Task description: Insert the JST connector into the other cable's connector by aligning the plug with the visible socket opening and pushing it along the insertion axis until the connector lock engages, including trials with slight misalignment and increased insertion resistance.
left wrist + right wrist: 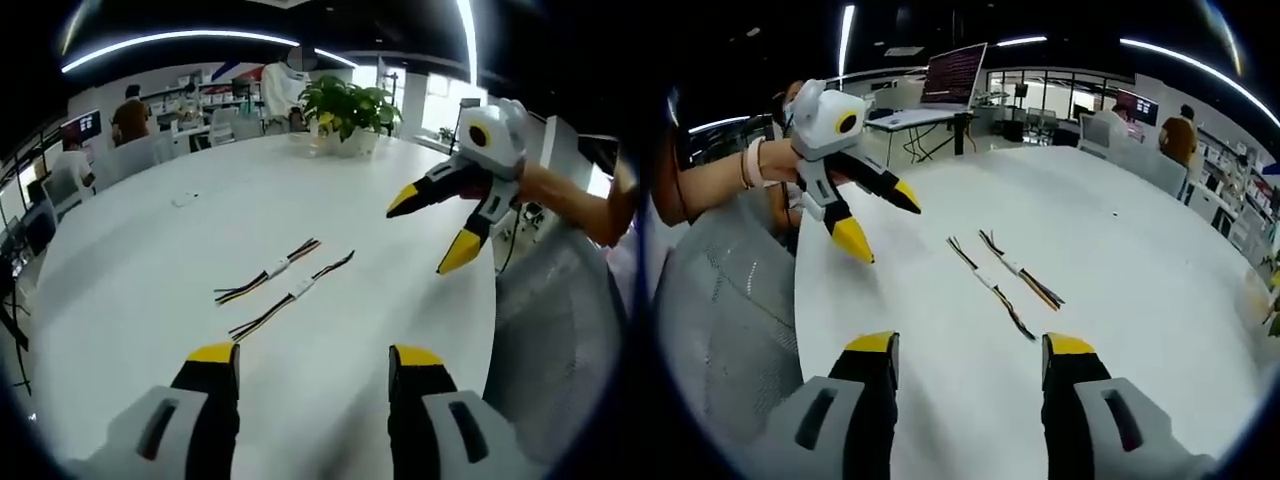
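Your white table [150,300] carries two cables [268,271] [292,294], lying side by side near its middle, apart from each other, each with a white connector at mid-length. Your left gripper [313,362] hangs over the near edge, jaws wide, empty, cables ahead between them. Your right gripper [433,234] hovers off to the side, also spread, empty, well apart from both cables.

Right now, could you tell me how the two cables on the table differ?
In the left gripper view, the farther cable lies nearer the plant, while the nearer cable lies closer to the left gripper. The nearer cable reaches further right. Both lie roughly parallel, untouched, each with a white connector mid-length and dark multicoloured wires.
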`<state>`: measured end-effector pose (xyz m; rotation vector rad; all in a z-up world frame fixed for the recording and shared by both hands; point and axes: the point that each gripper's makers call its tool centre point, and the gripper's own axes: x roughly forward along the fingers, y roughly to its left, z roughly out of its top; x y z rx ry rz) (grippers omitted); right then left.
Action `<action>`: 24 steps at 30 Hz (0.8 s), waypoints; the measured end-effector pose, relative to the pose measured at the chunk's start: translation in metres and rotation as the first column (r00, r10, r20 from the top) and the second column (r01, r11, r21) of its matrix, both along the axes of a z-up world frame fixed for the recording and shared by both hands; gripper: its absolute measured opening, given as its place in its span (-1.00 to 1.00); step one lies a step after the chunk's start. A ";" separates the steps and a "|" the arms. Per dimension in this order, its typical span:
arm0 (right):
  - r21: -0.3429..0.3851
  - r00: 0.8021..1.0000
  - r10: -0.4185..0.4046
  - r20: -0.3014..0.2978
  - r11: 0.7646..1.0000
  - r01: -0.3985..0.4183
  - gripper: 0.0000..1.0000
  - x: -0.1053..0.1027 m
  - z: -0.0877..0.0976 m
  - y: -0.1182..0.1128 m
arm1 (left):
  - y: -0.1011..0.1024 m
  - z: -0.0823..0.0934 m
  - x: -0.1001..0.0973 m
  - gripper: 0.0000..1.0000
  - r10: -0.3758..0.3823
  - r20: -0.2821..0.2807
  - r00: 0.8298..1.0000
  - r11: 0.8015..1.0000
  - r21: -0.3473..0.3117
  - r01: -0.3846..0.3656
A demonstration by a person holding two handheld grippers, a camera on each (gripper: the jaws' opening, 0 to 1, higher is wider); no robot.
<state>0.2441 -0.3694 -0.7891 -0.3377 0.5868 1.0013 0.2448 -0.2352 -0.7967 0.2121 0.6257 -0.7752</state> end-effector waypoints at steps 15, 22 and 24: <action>-0.049 1.000 -0.018 -0.012 0.999 0.018 0.17 0.001 -0.010 -0.010 | 0.007 -0.018 -0.004 0.16 -0.012 -0.033 0.999 0.999 0.046 0.014; -0.054 0.995 -0.085 -0.053 0.995 0.082 0.23 0.006 -0.017 -0.020 | 0.001 -0.008 0.000 0.17 0.020 -0.054 0.998 0.996 -0.087 -0.025; -0.058 0.994 -0.098 -0.048 0.994 0.095 0.26 0.008 -0.017 -0.022 | 0.002 -0.008 0.000 0.17 0.015 -0.035 0.999 0.997 -0.069 -0.017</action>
